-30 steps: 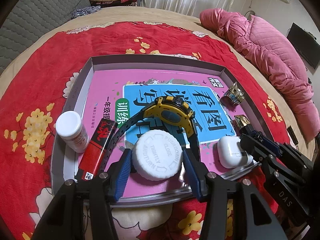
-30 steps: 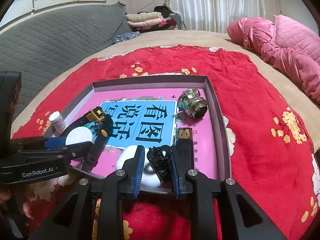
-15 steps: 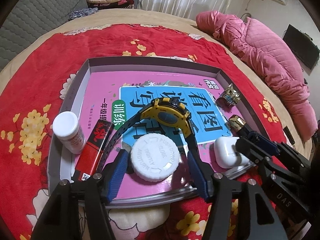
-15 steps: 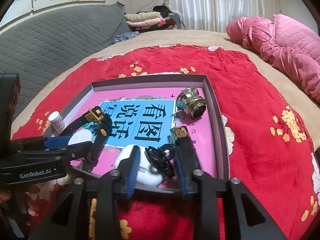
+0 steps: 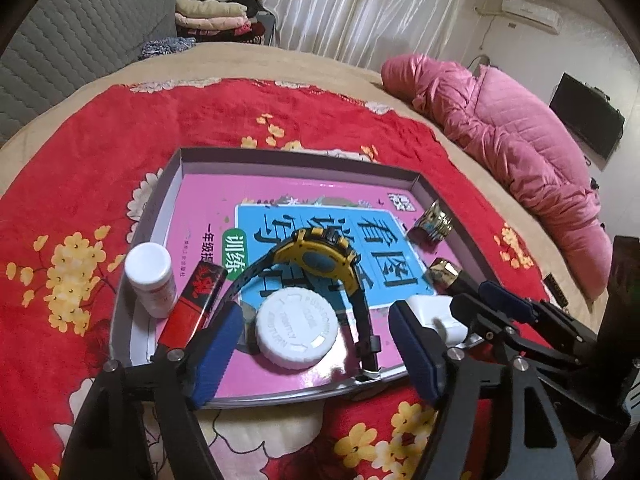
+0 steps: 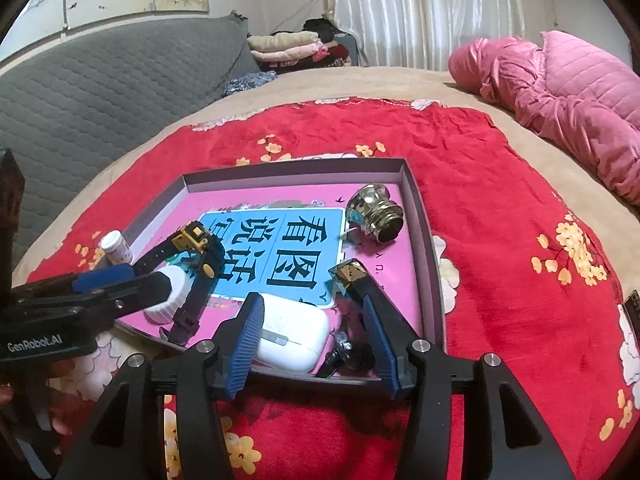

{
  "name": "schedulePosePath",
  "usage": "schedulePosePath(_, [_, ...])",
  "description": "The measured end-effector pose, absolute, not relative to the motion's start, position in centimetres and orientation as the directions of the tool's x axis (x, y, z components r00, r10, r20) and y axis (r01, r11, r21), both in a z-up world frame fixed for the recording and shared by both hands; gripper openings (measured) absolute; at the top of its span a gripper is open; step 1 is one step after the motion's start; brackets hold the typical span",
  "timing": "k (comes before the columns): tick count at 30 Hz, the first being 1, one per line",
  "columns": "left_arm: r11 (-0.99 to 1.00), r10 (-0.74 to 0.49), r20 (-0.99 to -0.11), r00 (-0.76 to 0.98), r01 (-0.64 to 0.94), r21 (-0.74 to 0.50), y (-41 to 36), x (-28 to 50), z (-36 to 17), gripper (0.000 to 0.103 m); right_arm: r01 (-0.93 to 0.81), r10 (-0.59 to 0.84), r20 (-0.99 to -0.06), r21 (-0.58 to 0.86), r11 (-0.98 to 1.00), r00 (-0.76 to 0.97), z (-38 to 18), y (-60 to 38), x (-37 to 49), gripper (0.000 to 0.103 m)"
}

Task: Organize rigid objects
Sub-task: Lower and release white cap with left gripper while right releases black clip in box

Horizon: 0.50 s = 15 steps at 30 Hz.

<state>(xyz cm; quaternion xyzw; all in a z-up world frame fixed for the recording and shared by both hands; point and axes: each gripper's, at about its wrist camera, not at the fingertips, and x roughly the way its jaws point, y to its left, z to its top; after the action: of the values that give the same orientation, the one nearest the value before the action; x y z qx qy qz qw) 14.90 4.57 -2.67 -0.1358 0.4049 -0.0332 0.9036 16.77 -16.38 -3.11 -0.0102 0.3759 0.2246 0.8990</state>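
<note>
Reading "PUSH DOWN", "CLOSE TIGHTLY" and "TURN" on the white cap (image 5: 295, 331), lying loose in the grey tray (image 5: 280, 158) on a pink book printed "看图说话". Sharing the tray: yellow watch (image 5: 320, 258), white bottle (image 5: 150, 279), red box (image 5: 196, 302), white earbud case (image 6: 290, 334), black clip (image 6: 352, 354), shiny metal fitting (image 6: 374, 216). Just widened around the cap without touching, left claw (image 5: 316, 344), marked "GenRobot.AI". Also just parted, right claw (image 6: 314, 342), holding nothing, straddling case and clip.
</note>
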Motion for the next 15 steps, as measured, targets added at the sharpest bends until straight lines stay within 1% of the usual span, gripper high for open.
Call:
schedulePosePath(6, [0.960,-0.136,-0.705,0.696,-0.082,-0.266,5.0,14.4,-1.7,0.075,-0.416,0.402,-0.668,0.150,0.897,0.626,-2.4,-16.5,16.4,0.055])
schedulePosePath(8, [0.965,-0.095,-0.699,0.709,-0.108,-0.241,5.0,14.1,-1.3,0.075,-0.420,0.401,-0.663,0.142,0.896,0.632,-2.2,-16.3,16.2,0.060])
schedulePosePath(9, [0.964,-0.091,-0.697,0.712,-0.111,-0.240,5.1,14.0,-1.2,0.075,-0.420,0.400,-0.661,0.138,0.897,0.635,-2.1,-16.3,16.1,0.066])
schedulePosePath(10, [0.964,-0.087,-0.695,0.713,-0.116,-0.240,5.1,14.0,-1.0,0.075,-0.420,0.398,-0.659,0.135,0.897,0.639,-1.9,-16.2,16.0,0.069])
schedulePosePath(15, [0.966,-0.047,-0.701,0.712,-0.146,-0.213,5.3,13.8,-0.7,0.075,-0.413,0.383,-0.633,0.108,0.904,0.673,-1.0,-16.1,15.6,0.074])
